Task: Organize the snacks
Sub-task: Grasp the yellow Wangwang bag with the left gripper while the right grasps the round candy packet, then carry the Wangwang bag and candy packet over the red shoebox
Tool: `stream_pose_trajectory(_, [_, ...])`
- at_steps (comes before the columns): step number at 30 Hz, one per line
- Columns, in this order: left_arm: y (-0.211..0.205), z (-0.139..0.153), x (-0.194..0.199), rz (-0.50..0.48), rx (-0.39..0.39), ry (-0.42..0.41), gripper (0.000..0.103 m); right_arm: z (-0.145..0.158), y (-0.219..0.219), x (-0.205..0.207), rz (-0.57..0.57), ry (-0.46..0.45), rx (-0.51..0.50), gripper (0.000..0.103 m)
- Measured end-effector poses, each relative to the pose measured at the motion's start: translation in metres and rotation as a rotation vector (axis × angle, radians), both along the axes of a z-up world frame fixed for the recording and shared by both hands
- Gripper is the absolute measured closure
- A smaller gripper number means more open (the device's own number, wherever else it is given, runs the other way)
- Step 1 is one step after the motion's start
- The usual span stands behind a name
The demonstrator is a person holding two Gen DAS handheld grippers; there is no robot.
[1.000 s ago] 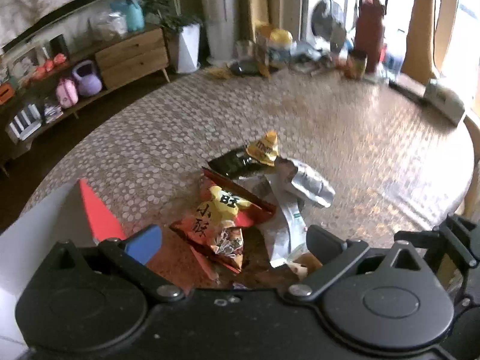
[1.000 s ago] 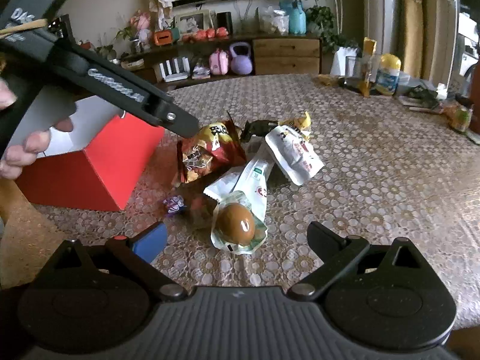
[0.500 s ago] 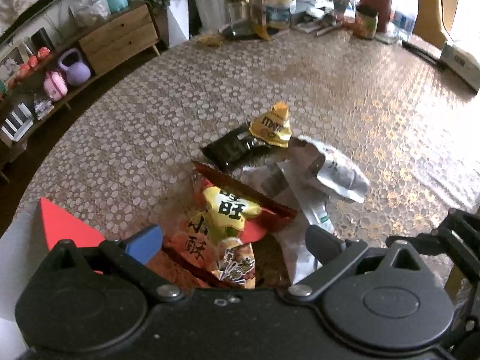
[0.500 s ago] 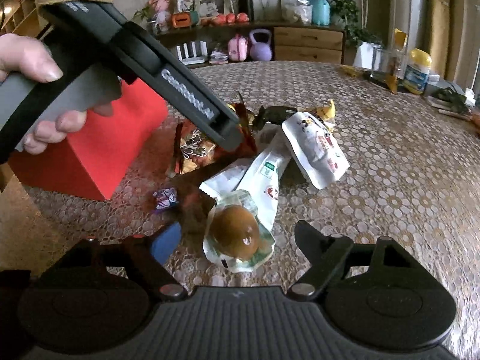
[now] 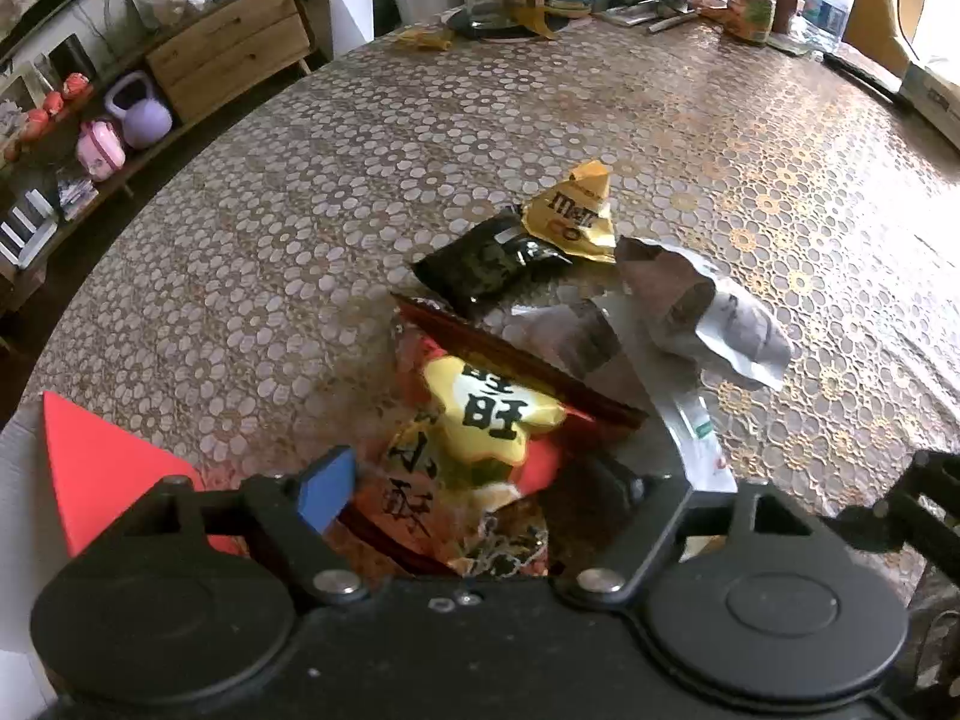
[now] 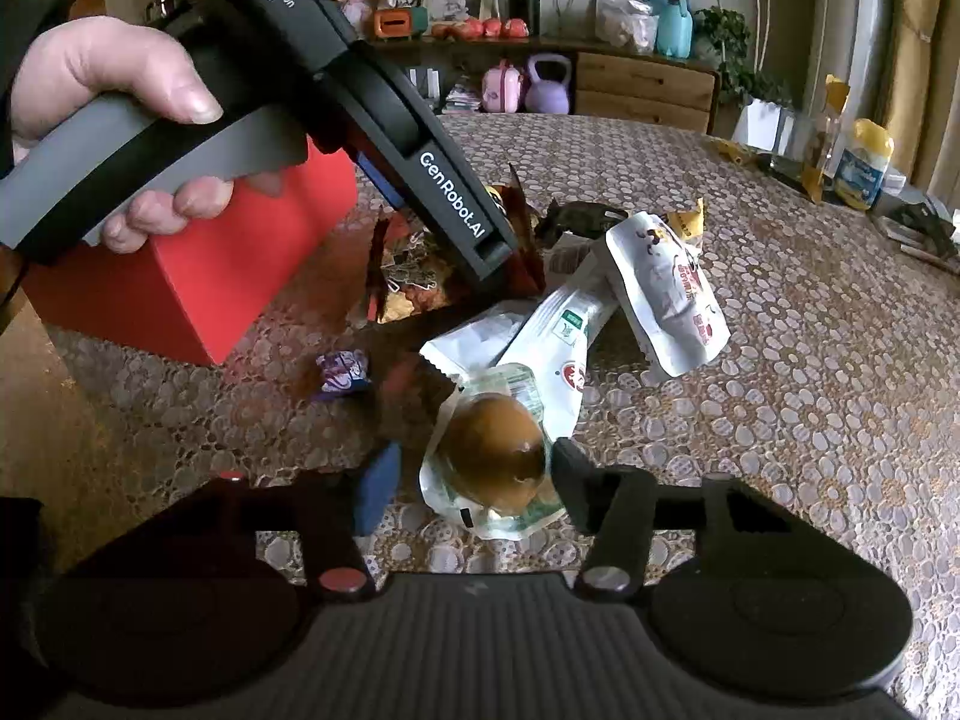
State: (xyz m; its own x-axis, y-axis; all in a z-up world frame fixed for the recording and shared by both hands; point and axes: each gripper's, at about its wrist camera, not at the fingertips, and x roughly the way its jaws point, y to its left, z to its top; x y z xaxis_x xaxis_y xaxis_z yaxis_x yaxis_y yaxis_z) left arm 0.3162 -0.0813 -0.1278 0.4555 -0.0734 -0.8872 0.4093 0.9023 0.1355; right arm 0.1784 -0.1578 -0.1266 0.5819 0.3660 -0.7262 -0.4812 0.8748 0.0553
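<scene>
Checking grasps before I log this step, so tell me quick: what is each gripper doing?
Left gripper: closing around the red snack bag, not yet gripping.
Right gripper: closing around the egg packet, left pad still clear.

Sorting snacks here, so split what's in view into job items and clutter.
Job: red-and-yellow snack bag, packed egg, white pouch, yellow candy packet, black packet, red box.
Clutter: kettlebell, yellow-lidded bottle, potted plant.
</scene>
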Motion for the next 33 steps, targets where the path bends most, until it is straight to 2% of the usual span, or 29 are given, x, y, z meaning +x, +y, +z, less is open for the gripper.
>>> stream_pose_trajectory(2, [0.001,0.000,0.000,0.006,-0.007,-0.002,0.030,0.000,0.000,0.001,-0.009,0.004,-0.003,0.058])
stream_pose_trajectory(7, [0.002,0.002,-0.003,0.002,-0.012,-0.023,0.041,0.000,-0.003,0.001,-0.019,0.010,0.010,0.062])
stream_pose_trajectory(8, [0.002,0.002,-0.004,0.004,-0.015,-0.027,0.043,0.000,-0.003,0.000,-0.024,0.002,0.011,0.068])
stream_pose_trajectory(14, [0.005,0.007,-0.008,0.013,-0.030,-0.037,0.052,0.002,-0.004,0.000,-0.043,0.013,0.013,0.068])
stream_pose_trajectory(23, [0.020,0.024,-0.020,0.060,-0.070,-0.066,0.053,0.018,-0.008,-0.009,-0.081,-0.003,0.033,0.068])
stream_pose_trajectory(33, [0.032,0.057,-0.052,0.084,-0.116,-0.106,0.053,0.055,-0.007,-0.029,-0.088,-0.053,0.050,0.068])
